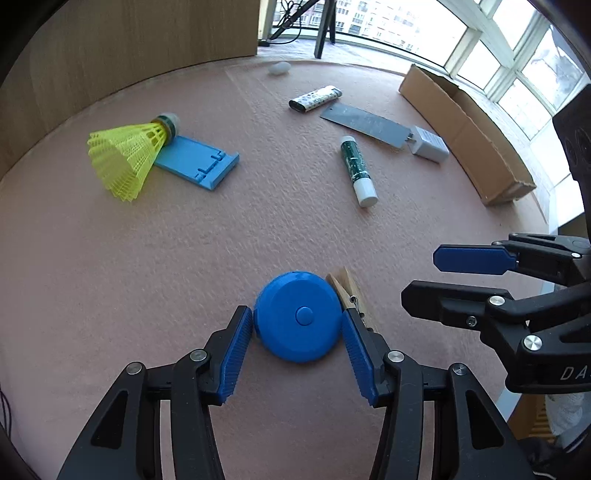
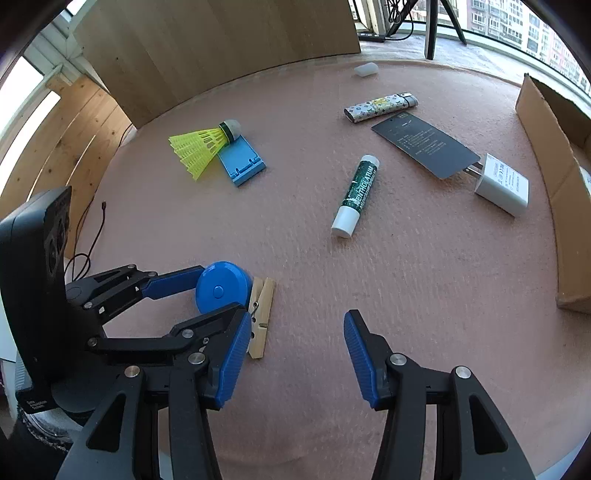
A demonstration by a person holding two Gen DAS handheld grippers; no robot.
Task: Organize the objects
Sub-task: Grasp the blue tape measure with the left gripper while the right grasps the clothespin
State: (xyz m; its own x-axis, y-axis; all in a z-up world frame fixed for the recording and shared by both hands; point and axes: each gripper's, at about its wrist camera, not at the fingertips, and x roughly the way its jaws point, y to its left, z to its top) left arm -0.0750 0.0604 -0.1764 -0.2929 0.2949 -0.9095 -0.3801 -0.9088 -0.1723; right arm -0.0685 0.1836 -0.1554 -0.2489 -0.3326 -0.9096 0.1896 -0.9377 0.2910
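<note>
I am bracketing the blue tape measure (image 1: 298, 316) with my left hand-held gripper (image 1: 297, 328), fingers apart, nearly touching its rim. Probably rigid, slick plastic; gripping across the widest part. Right hand-held gripper (image 2: 295, 354) hanging apart, empty.

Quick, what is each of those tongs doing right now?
Left tongs: closing around the blue round case, fingers at its sides, firm grip cannot be told.
Right tongs: open, holding nothing.

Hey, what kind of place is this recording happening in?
Probably an upper-floor room or enclosed balcony: curved windows facing apartment blocks, a pinkish mat strewn with small household items, and a tripod.
</note>
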